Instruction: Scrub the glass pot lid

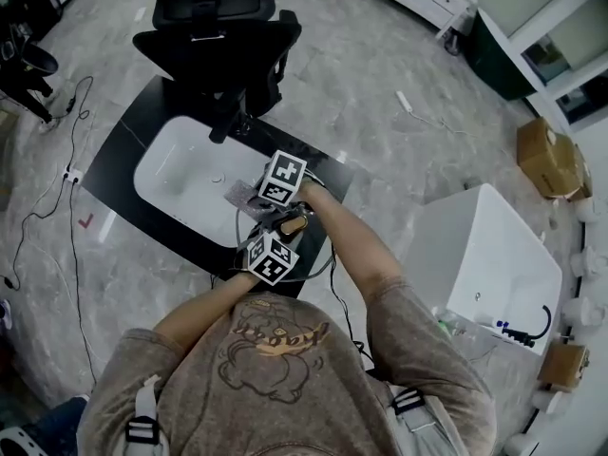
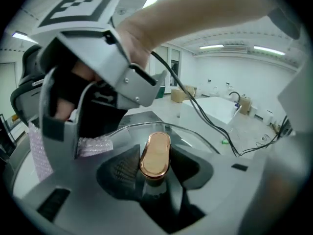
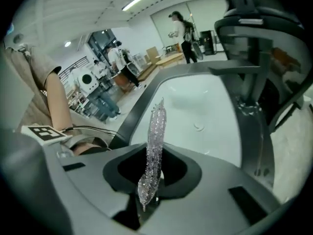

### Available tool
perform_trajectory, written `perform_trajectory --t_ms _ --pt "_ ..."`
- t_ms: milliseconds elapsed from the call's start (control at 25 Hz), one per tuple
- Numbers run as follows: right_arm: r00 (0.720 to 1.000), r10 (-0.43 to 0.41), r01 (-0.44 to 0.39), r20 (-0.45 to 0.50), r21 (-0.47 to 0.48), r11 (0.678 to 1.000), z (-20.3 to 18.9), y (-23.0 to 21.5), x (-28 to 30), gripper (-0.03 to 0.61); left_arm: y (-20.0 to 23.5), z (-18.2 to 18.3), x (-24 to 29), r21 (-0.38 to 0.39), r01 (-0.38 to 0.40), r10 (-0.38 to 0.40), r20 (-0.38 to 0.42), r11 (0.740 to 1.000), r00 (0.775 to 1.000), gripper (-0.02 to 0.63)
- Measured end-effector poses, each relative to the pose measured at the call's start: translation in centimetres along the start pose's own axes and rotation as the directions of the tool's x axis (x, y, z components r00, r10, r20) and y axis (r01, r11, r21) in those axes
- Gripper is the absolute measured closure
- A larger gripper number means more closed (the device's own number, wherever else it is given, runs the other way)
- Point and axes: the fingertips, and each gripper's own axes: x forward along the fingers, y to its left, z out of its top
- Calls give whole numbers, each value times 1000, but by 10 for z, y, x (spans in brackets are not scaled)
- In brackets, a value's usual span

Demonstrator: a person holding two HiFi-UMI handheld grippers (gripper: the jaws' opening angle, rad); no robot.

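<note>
Beside the sink [image 1: 180,174], left tool [image 2: 154,177] clamped the glass lid [image 2: 195,133] by its knob [image 2: 155,155]; right tool [image 3: 149,190], pinching the scourer [image 3: 156,136], would need flat, steady strokes.

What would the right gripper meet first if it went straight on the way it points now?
Probably the white sink: the right gripper, shut on a glittery cloth, points into its basin. Nothing shows between, though depth is unclear.
</note>
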Motion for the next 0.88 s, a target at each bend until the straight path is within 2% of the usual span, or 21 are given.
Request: perform_trajectory --t_ms 160,320,640,880 --pt "981 75 -91 -177 -83 992 0 17 35 499 2 0 0 -8 -4 4 1 1000 1000 423" --pt "965 112 -143 -238 -118 983 2 32 56 499 1 0 -1 -18 -2 2 0 1000 1000 423" --pt "959 97 -147 -266 -175 973 -1 35 67 497 3 -3 -1 -44 2 -2 1 999 1000 422" --pt "982 75 -92 -175 -90 992 -9 13 52 497 2 -1 -2 -27 -2 2 -1 1000 1000 420"
